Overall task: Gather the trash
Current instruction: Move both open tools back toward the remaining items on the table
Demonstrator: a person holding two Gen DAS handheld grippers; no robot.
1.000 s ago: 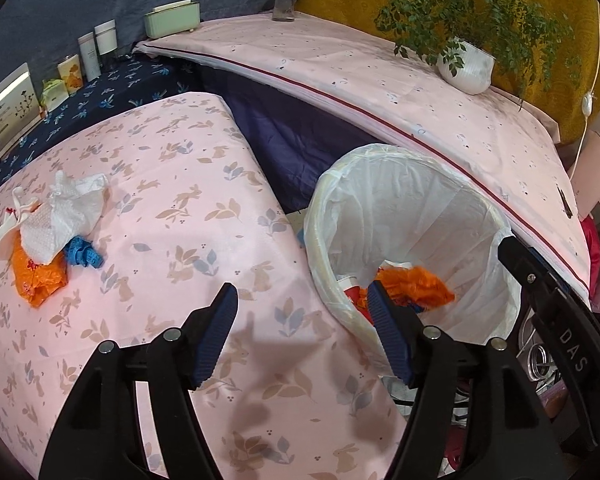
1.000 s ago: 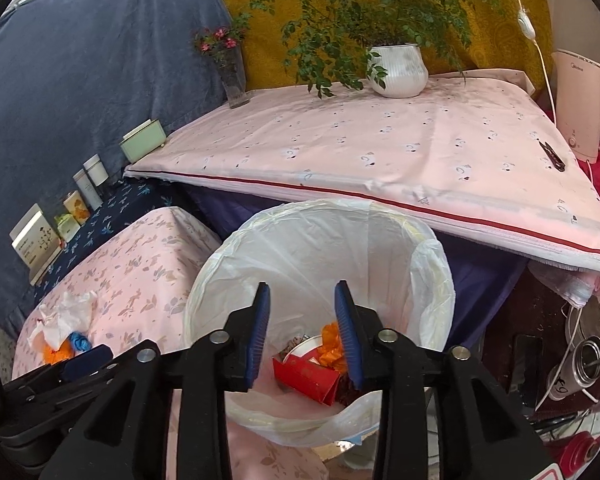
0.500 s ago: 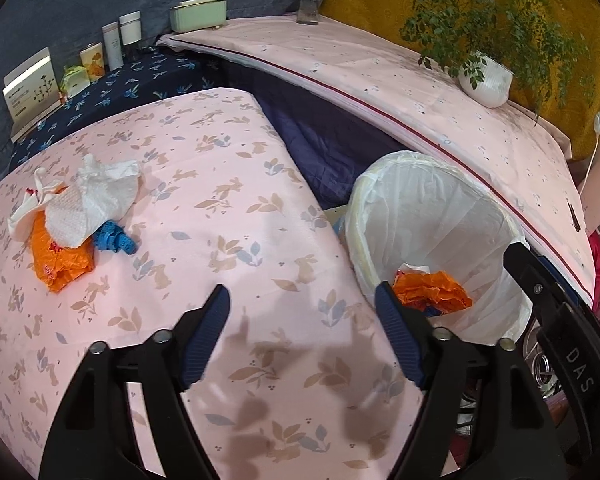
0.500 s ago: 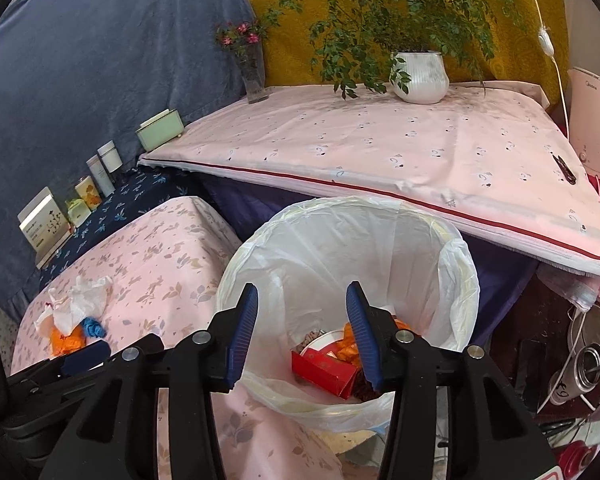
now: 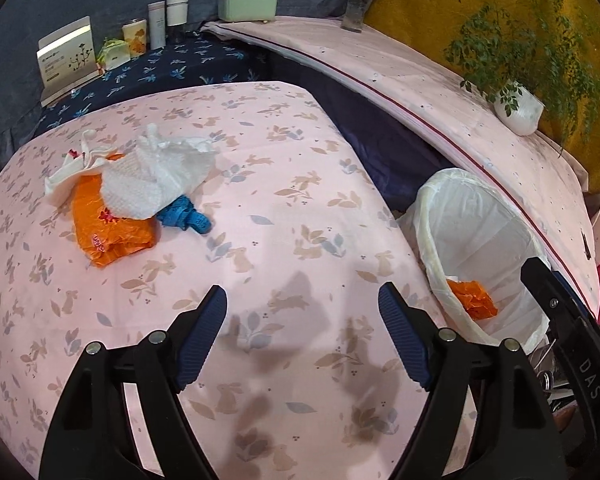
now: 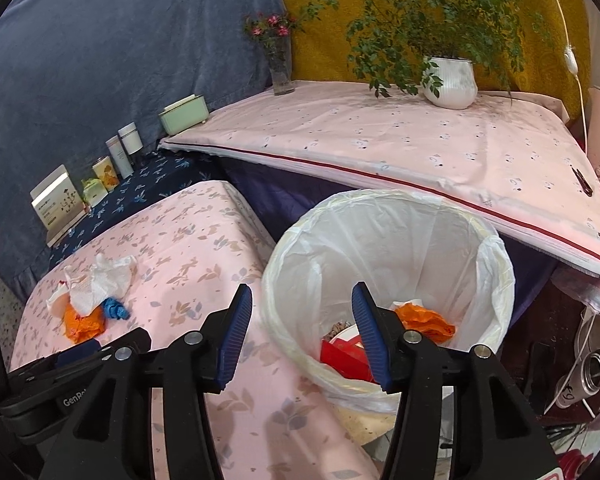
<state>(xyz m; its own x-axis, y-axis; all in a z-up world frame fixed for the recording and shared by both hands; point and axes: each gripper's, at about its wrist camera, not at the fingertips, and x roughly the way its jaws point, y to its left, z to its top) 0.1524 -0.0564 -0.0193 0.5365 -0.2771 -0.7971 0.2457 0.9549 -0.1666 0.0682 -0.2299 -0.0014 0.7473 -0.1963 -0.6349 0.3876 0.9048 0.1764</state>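
Observation:
A pile of trash lies on the pink floral table (image 5: 292, 216): a crumpled white tissue (image 5: 156, 176), an orange wrapper (image 5: 108, 224) and a blue scrap (image 5: 184, 216). The pile also shows in the right wrist view (image 6: 92, 300). A bin with a white liner (image 6: 388, 240) stands right of the table and holds an orange wrapper (image 6: 424, 320) and red packaging (image 6: 344, 356). My left gripper (image 5: 302, 332) is open and empty above the table, nearer than the pile. My right gripper (image 6: 300, 332) is open and empty over the bin's near left rim.
A higher pink-clothed table (image 6: 420, 148) stands behind the bin with a potted plant (image 6: 450, 82) and a flower vase (image 6: 280, 68). Small boxes and jars (image 5: 152, 28) line the back on a dark blue cloth. Clutter and a metal can (image 6: 592, 372) lie at right.
Both grippers have swung left, from the bin toward the table. The right gripper's jaws have opened wider. The trash pile now sits closer in the left wrist view.

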